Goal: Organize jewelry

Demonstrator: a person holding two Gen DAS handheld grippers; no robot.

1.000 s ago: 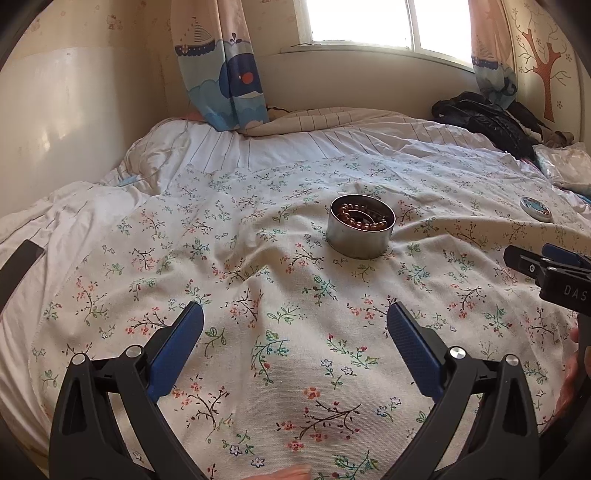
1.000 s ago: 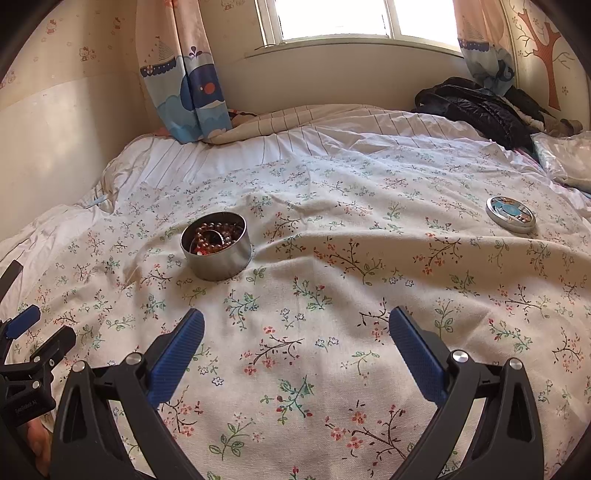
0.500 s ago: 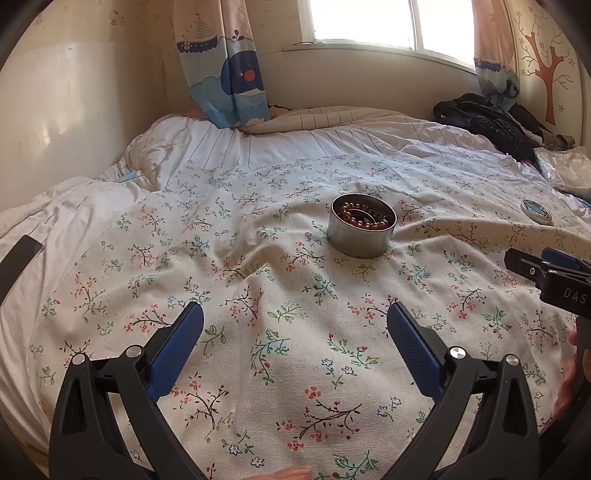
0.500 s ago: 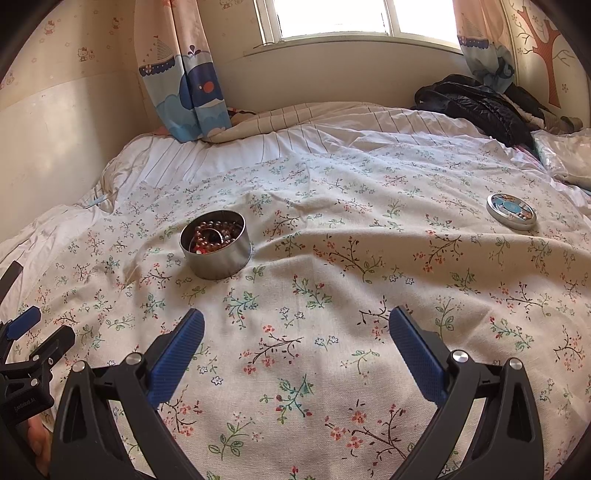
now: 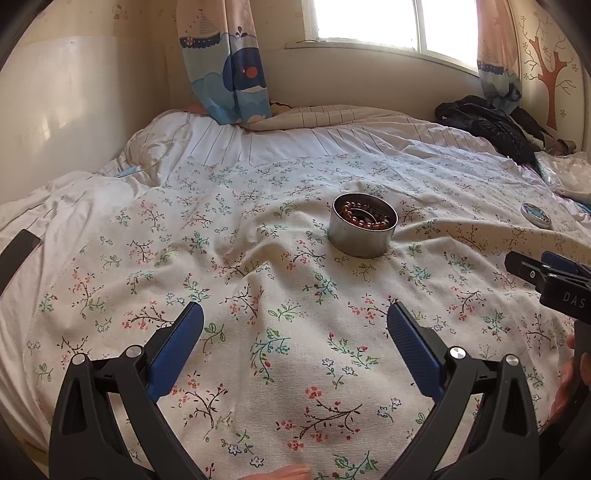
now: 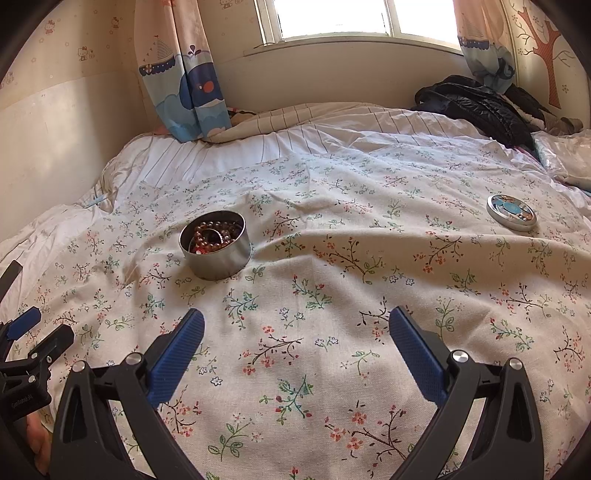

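Both grippers hang low over the floral bedspread [image 6: 332,369], side by side and pointing toward the window [image 6: 332,18]. The left gripper [image 5: 295,332] has its blue-padded fingers [image 5: 177,347] spread wide apart, nothing between them, only cloth below. The right gripper [image 6: 295,339] matches it: fingers [image 6: 417,358] splayed wide, empty, floating above the print.

From the left wrist view, the round metal tin [image 5: 364,230] sits at about 1 o'clock beyond the fingertips, well clear of them, upright with its top uncovered. Inside lies a coil of reddish-brown beads [image 5: 364,218], hugging the wall. In the right wrist view the same tin is at 10 o'clock, and the beads look heaped with a darker ring-shaped piece among them; what that piece is I cannot tell.

The lid [image 6: 511,213], silver-rimmed with a blue picture, lies flat at 2 o'clock from the right gripper, well apart from the tin. The right gripper's own body pokes in at 3 o'clock of the left view, with fingertips of the person's hand [image 5: 567,380] below it. A dark jacket [image 6: 476,103] is piled at the far right corner.
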